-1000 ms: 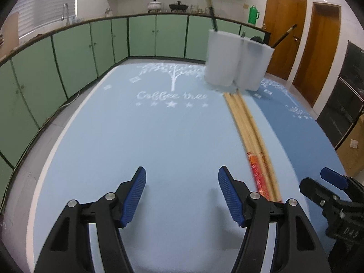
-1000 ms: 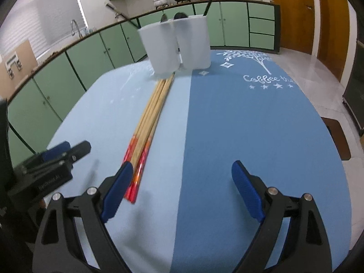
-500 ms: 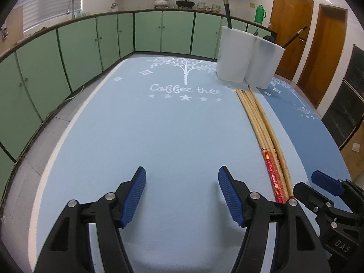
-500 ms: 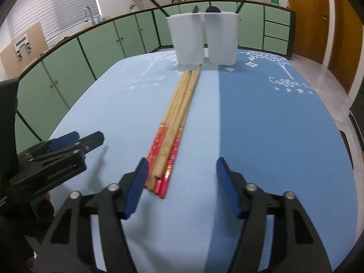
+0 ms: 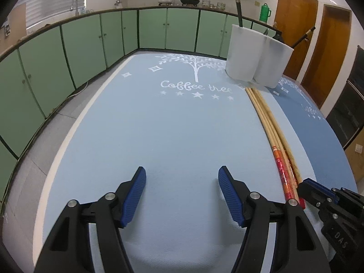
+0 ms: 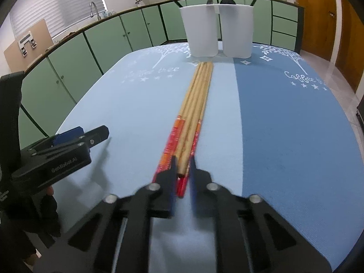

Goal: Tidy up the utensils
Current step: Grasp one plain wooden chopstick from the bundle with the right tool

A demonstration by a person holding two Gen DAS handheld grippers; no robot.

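A bundle of long wooden chopsticks (image 6: pixel 195 104) with red-patterned ends lies lengthwise on the blue table mat, pointing at two white utensil holders (image 6: pixel 201 34) (image 6: pixel 237 31) at the far end. My right gripper (image 6: pixel 182 166) is shut on the near ends of the middle chopsticks. One red end stays outside its left finger. My left gripper (image 5: pixel 182 177) hovers open over bare mat, to the left of the chopsticks (image 5: pixel 270 127), holding nothing. The left wrist view shows the right gripper (image 5: pixel 314 188) at the bundle's near end.
Dark utensil handles stick out of the white holders (image 5: pixel 244 52). The mat (image 6: pixel 284 125) is light blue on the left and darker blue on the right. Green cabinets ring the room, with wooden doors at the right. A person's dark sleeve (image 6: pixel 27 216) is at the lower left.
My right gripper slid left over the chopstick ends and its wide-open jaws closed on them. The left gripper stayed open and barely moved.
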